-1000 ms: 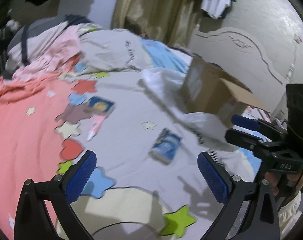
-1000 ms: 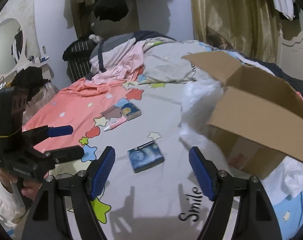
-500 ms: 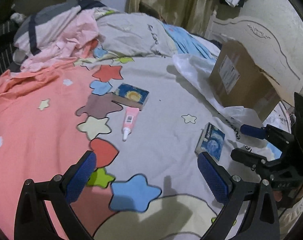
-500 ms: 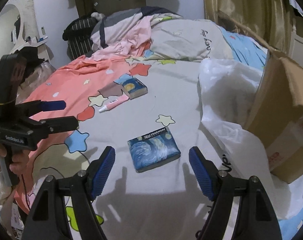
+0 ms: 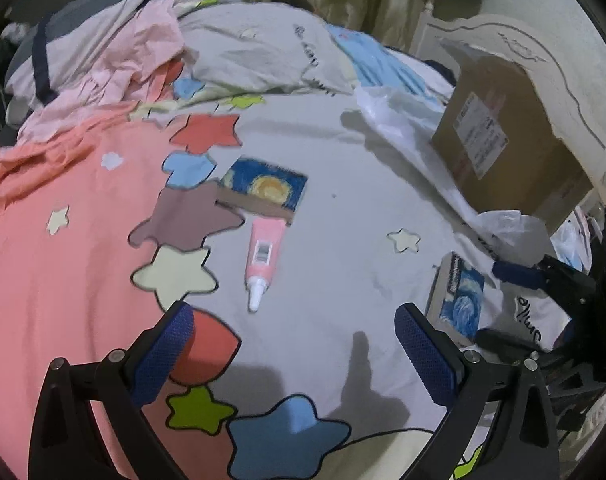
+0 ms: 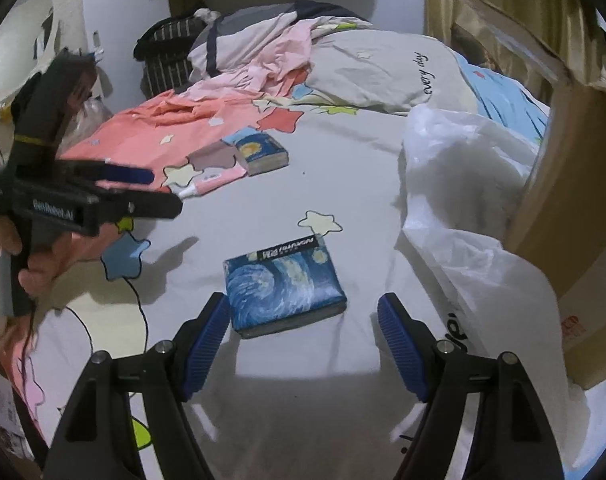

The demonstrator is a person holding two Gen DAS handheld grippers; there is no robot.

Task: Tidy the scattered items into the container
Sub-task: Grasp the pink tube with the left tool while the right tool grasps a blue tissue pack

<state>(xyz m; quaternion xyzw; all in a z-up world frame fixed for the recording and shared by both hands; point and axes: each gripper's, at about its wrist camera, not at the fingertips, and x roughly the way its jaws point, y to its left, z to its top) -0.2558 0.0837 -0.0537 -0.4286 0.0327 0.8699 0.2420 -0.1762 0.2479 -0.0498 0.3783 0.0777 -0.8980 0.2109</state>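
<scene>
A blue swirl-print box lies on the grey bedsheet just ahead of my right gripper. That gripper is open, and the box's near end sits partly between the pads without touching them. Farther left lie a pink tube and a second blue box with a yellow sun. My left gripper hangs open above the sheet, short of the tube's white cap, with nothing in it. The cardboard box stands at the right, its flaps up. The left gripper also shows in the right wrist view, held by a hand.
A crumpled white plastic bag lies between the swirl-print box and the cardboard box. Piled bedding and pink clothes fill the far side of the bed. A white headboard stands behind the cardboard box.
Both grippers have come down closer to the bed. The left one has swung from the swirl-print box toward the pink tube. The right one has closed in on the swirl-print box.
</scene>
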